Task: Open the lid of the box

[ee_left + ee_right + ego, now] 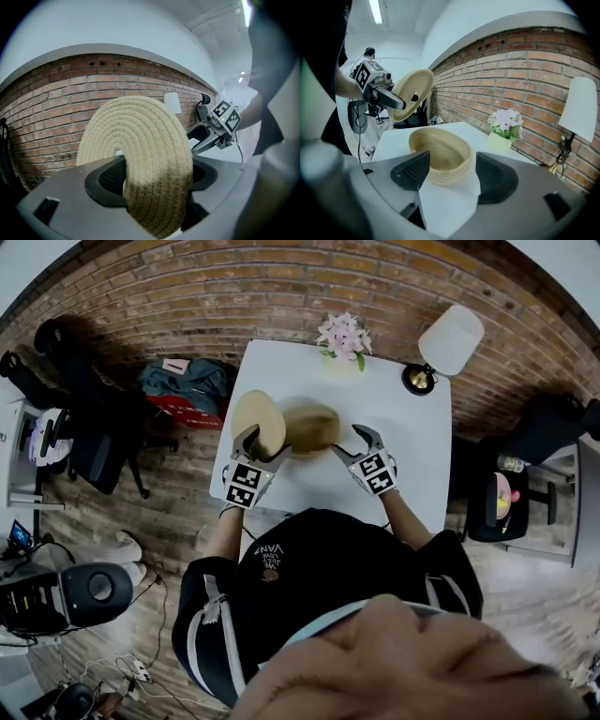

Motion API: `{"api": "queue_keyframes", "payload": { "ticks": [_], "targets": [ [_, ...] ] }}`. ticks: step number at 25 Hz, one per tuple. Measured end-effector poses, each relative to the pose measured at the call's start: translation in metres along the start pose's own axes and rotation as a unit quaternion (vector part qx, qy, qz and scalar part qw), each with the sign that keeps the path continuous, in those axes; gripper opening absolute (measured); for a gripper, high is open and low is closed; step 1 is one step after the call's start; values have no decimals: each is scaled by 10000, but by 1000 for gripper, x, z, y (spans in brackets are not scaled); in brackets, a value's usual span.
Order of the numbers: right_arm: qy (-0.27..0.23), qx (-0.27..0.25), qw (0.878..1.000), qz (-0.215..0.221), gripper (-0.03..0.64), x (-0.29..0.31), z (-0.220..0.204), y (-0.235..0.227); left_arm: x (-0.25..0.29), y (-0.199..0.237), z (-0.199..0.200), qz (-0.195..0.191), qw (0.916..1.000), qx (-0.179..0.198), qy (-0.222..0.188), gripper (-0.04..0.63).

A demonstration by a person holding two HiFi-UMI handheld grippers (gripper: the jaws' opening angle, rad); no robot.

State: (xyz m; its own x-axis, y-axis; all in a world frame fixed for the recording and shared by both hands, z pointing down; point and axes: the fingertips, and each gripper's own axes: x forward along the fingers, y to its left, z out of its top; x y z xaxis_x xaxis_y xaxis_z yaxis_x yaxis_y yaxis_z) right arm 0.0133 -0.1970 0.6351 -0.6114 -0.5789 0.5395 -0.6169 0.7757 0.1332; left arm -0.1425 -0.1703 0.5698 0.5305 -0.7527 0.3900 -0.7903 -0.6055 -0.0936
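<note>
Since our left claw (258, 451) grips the woven lid (140, 164) on edge, clear of the box (440, 152) at its nine o'clock, while our right claw (451, 173) gapes wide at the box's near side on the surface (394, 427), we judge the lifting done and setting the lid down next.

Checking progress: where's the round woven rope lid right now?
The round woven rope lid is clamped in the left gripper, held up left of the open woven box on the white table.
</note>
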Motion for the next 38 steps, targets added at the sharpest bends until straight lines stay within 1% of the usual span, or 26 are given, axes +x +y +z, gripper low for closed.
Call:
{"api": "queue_keyframes", "payload": {
  "ticks": [2, 5, 6, 9, 10, 14, 17, 21, 24, 30, 38],
  "targets": [
    [-160, 75, 9998, -132, 304, -5, 10, 0, -7, 4, 0, 61, 9998, -96, -132, 353],
    [-441, 282, 9981, -336, 291, -12, 25, 0, -15, 8, -4, 65, 9996, -192, -207, 353],
    [-540, 355, 9970, -419, 271, -14, 29, -1, -17, 8, -5, 51, 9995, -231, -217, 353],
    [-796, 525, 9933, -656, 170, -22, 37, 0, -23, 9, -13, 56, 9991, -352, -241, 353],
    [-844, 573, 9923, -709, 150, -24, 38, 1, -26, 10, -15, 63, 9990, -380, -240, 353],
    [-901, 756, 9895, -844, 87, -28, 38, 10, -36, 13, -27, 65, 9986, -467, -225, 353],
    [-924, 868, 9874, -942, 57, -30, 37, 15, -43, 13, -34, 61, 9981, -570, -232, 353],
    [-948, 981, 9846, -1090, 41, -31, 36, 22, -49, 16, -46, 23, 9970, -734, -251, 353],
    [-943, 1153, 9820, -1159, 31, -32, 31, 28, -53, 15, -53, 3, 9966, -778, -279, 353],
    [-939, 1328, 9797, -1175, 20, -35, 26, 36, -58, 12, -65, -65, 9964, -799, -263, 351],
    [-914, 1496, 9768, -1231, 9, -50, 20, 39, -63, 5, -70, 8, 9949, -951, -332, 351]
  ]
}}
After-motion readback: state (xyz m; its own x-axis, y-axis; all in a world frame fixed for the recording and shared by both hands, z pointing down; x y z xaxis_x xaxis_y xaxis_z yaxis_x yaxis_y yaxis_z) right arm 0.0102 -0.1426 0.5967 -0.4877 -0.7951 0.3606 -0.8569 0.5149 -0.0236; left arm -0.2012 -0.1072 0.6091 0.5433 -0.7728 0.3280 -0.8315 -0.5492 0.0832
